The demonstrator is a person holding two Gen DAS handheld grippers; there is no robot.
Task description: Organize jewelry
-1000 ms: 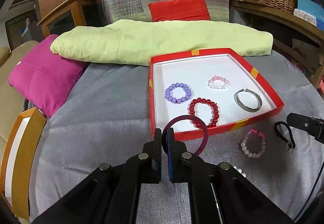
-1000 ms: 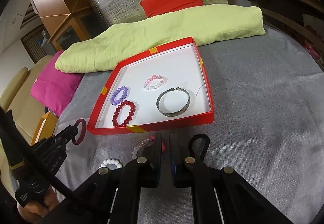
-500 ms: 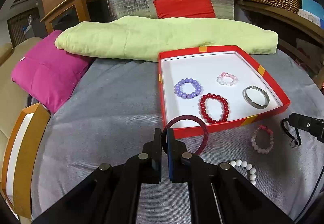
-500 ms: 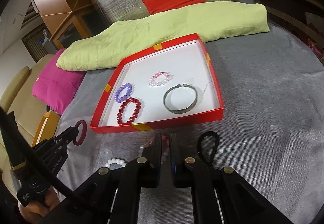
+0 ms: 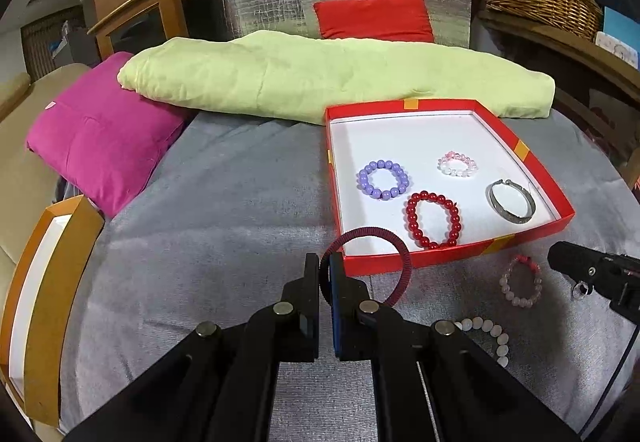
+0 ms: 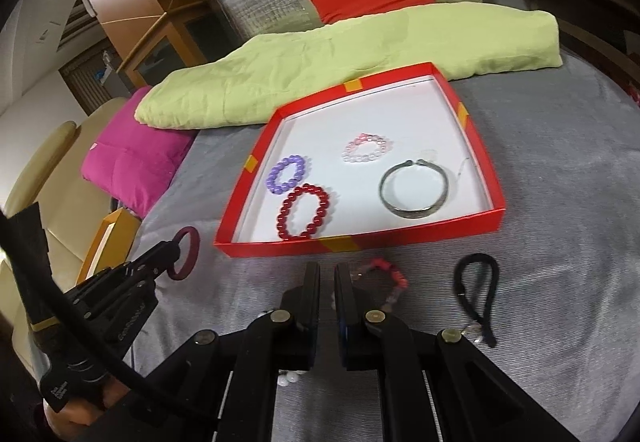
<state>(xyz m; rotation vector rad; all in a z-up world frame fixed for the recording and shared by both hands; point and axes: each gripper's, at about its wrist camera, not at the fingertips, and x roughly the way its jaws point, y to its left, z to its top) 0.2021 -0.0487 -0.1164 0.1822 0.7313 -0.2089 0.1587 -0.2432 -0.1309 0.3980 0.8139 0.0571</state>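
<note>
Left hand-held gripper (image 5: 325, 274) pinches a ribbed maroon ring (image 5: 372, 262).

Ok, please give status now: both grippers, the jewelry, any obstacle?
Left gripper shut on dark red ring bracelet, short of red tray. Right gripper shut, empty. Pink bead bracelet and black cord outside tray. No obstacle.

Red box (image 5: 524, 242), white inside; purple bracelet (image 5: 384, 180); maroon ring (image 5: 402, 262).

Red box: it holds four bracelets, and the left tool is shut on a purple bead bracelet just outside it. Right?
Not quite. The left tool is shut on a dark red ring bracelet; the purple bead bracelet lies inside the red box, as the left wrist view shows.
</note>
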